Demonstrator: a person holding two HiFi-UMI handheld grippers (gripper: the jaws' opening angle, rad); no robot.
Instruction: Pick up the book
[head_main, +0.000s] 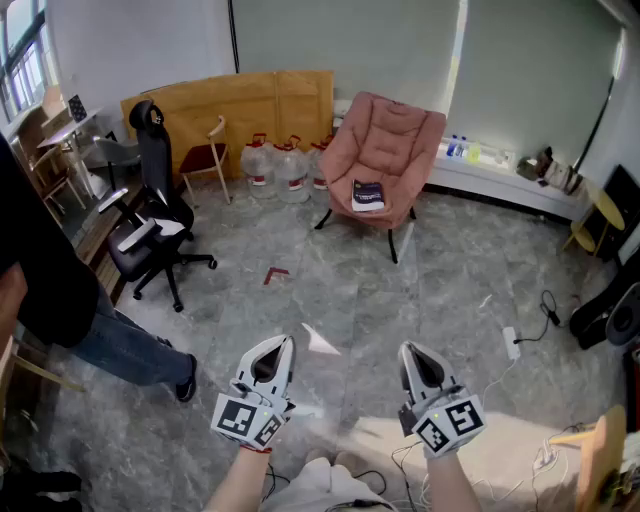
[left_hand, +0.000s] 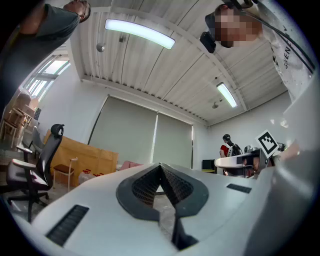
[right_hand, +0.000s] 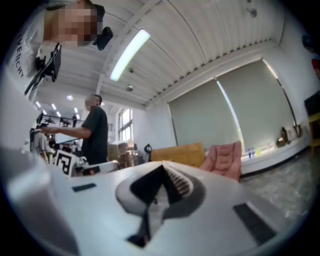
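The book (head_main: 367, 195) lies on the seat of the pink chair (head_main: 395, 135) at 12 o'clock — far off. The left gripper (head_main: 278, 348) at 7 o'clock and the right gripper (head_main: 412, 352) at 5 o'clock are clenched tight, holding nothing.

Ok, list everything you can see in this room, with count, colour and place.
book: one, dark blue, on the armchair's seat
armchair: one, pink, by the far wall
water jugs: three, clear with red tops, left of the armchair
office chair: one, black, left side
cardboard sheets: at least two, yellow-brown, against the far wall
power strip: one, white, floor at right
bystander: one, dark top, far left
left gripper: one, white, shut, empty, bottom left
right gripper: one, white, shut, empty, bottom right
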